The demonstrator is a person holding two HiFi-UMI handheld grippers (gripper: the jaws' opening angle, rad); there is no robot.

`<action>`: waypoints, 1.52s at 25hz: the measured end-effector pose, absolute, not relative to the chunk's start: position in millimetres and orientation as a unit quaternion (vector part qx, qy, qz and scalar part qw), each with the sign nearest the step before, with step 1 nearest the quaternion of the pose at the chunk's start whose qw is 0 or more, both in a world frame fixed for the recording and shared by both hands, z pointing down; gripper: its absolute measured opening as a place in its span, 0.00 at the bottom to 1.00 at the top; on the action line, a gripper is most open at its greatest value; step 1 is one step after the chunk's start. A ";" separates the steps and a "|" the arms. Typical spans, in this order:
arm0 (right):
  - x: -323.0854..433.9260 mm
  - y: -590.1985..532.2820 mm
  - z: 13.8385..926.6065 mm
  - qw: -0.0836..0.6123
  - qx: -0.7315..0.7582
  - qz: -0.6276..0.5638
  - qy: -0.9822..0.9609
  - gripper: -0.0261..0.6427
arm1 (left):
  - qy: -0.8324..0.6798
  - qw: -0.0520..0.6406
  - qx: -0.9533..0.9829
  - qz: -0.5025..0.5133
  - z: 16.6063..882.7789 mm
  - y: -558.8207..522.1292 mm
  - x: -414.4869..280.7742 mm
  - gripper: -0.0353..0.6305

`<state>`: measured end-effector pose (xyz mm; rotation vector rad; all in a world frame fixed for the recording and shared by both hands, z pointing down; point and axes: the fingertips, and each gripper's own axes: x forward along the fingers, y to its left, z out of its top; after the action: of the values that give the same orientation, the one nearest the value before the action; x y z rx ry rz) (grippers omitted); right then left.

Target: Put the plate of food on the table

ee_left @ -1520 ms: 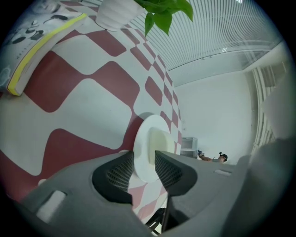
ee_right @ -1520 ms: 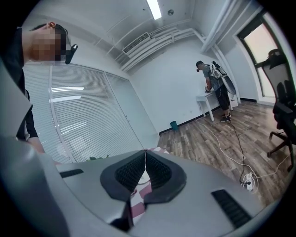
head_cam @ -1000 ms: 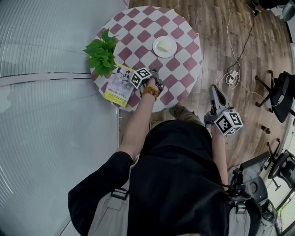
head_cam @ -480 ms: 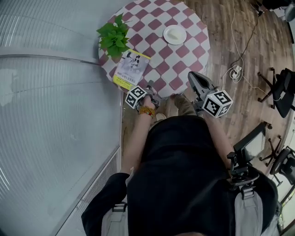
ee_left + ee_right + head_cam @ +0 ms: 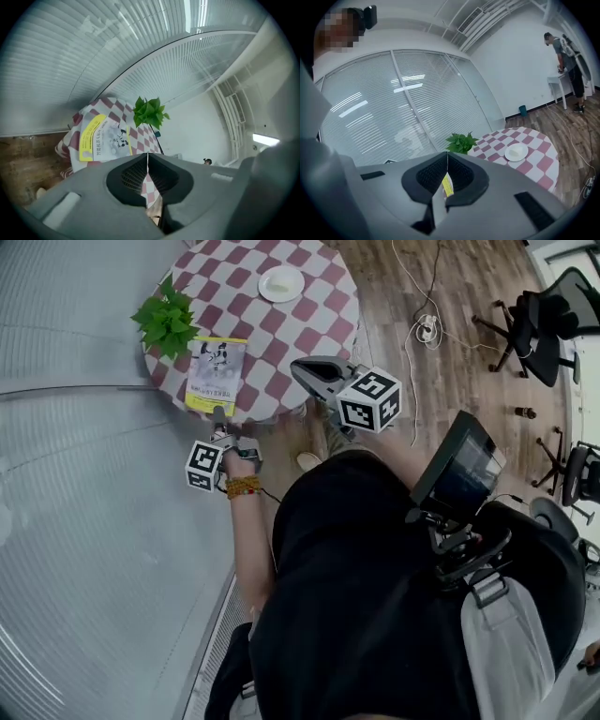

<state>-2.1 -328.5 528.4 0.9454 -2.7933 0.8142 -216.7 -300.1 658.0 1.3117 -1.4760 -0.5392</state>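
Note:
A white plate point(image 5: 280, 283) with a pale piece of food rests on the far side of the round table with the red-and-white checked cloth point(image 5: 323, 320). The right gripper view shows that plate point(image 5: 516, 152) too, well ahead of the jaws. My left gripper point(image 5: 222, 423) hangs off the table's near edge, below the magazine. Its jaws are closing: the tips meet point(image 5: 147, 157) with nothing between them. My right gripper point(image 5: 302, 367) hovers at the table's near-right edge, tips together point(image 5: 447, 154) and empty.
A leafy green plant point(image 5: 167, 322) and a yellow-edged magazine point(image 5: 217, 371) lie on the table's left side. White blinds point(image 5: 84, 521) run along the left. A cable and power strip point(image 5: 427, 329) and office chairs point(image 5: 534, 320) are on the wooden floor. A person point(image 5: 567, 51) stands far off.
The left gripper has drawn back off the table, from beside the magazine to below the near edge. The right gripper has come up to the table's edge. The plate has stayed put.

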 end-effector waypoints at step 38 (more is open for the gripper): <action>-72.8 -246.8 407.1 0.006 0.206 -0.086 -0.975 0.06 | -0.504 -0.034 0.860 -0.066 426.0 -237.2 -140.4 0.06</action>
<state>-72.8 -246.8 407.1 0.6453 -3.0514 -0.2687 -140.4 -237.2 426.0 2.7622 -1.6196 -0.2107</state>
